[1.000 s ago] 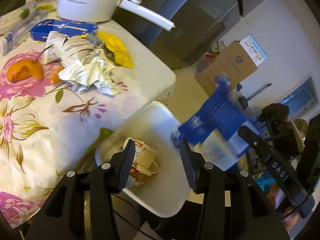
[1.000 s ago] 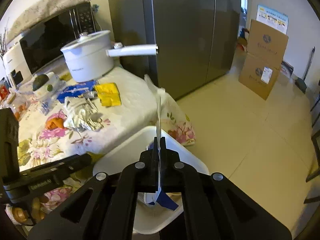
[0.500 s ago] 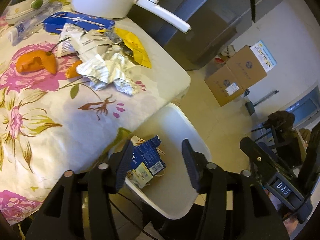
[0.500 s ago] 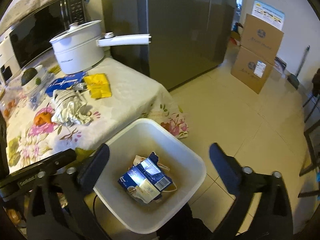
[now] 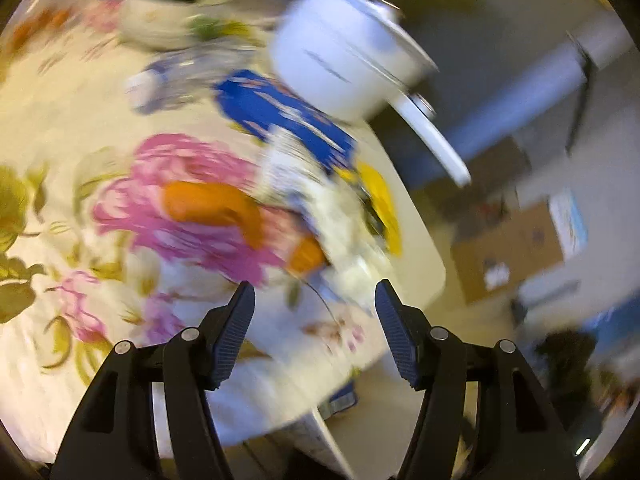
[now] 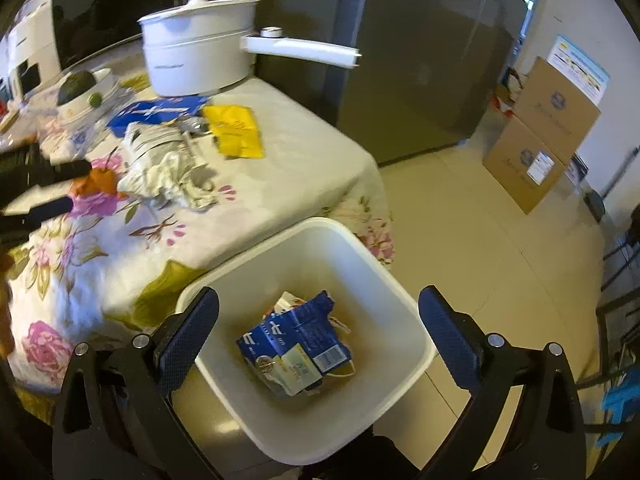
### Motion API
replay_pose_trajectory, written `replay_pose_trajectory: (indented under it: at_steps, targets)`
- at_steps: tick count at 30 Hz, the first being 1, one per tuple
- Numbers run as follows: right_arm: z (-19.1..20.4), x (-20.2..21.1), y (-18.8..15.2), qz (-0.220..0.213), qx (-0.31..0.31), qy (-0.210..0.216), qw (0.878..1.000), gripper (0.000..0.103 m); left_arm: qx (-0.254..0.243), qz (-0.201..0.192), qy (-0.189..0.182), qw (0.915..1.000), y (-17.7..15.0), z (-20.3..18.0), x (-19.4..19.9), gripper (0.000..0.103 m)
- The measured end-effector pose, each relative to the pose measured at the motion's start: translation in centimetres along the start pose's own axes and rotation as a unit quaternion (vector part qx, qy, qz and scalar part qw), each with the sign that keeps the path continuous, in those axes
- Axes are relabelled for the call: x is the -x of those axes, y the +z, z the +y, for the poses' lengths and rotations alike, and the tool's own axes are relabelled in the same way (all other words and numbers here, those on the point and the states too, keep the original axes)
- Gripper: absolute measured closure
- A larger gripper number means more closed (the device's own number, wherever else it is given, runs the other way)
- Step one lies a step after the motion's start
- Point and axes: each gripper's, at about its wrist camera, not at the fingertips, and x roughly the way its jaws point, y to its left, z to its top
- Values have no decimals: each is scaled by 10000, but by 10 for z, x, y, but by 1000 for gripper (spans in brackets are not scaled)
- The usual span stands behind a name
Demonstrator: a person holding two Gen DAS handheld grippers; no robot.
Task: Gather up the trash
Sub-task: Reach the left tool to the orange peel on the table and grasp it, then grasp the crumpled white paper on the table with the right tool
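Note:
My right gripper [image 6: 318, 306] hangs wide open over the white bin [image 6: 394, 280], with nothing between its fingers. A crumpled blue wrapper [image 6: 294, 340] lies in the bin on other paper trash. On the flowered tablecloth [image 6: 120, 240] lie a crumpled silver wrapper [image 6: 168, 164], a yellow packet [image 6: 236, 130], a flat blue packet [image 6: 156, 112] and orange peel [image 6: 94, 182]. My left gripper [image 5: 314, 300] is over the table, its jaws opening and empty, just short of the silver wrapper [image 5: 344, 232] and orange peel [image 5: 216, 206]. It shows as dark fingers [image 6: 52, 170] at the left edge of the right wrist view.
A white pot [image 6: 196, 46] with a long handle stands at the table's back, next to a bowl [image 6: 84, 88] holding dark fruit. A grey fridge [image 6: 420, 52] and cardboard boxes [image 6: 540, 132] stand beyond. Tiled floor [image 6: 460, 220] lies right of the bin.
My right gripper opened and the blue wrapper fell into the bin. My left gripper swung from over the bin to over the table, toward the silver wrapper, and its view is now blurred.

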Motion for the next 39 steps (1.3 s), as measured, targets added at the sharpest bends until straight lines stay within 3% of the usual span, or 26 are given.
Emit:
replay_pose_trajectory:
  at_steps: [3,7,12,14,15,17,25,34,39]
  targets:
    - [10,1,2,-21,126,50,9999,7,738,-121,-8,9972,21,32,-2,41]
    - [20,0,5,-22,205,111,9997,7,1293,-154,37,9915,40,51,-16,43]
    - [31,-4,9,-2,333,152,9993,7,1636,-67,156,9864,47,61,-38,43]
    - [34,-5,10,-1,363,162,9992,7,1738,-106,191,9845,51,65,-43,48]
    - [35,-5,10,2,371,168,9992,7,1697,-129,300,9850,53,65,-43,51]
    - [38,-6,12,9,378,196,9991,7,1615,-115,460,9857,60,65,-48,65]
    - [44,-8,19,-4,354,275,9990,7,1182,-136,191,9927,66,63,-42,84]
    - [64,-7,58,-207,452,551,9972,7,389,-624,-16,9973,64,33,22,88]
    - [82,-29,76,-86,618,1029,9927,9,105,-736,-291,9968,43,24,57,88]
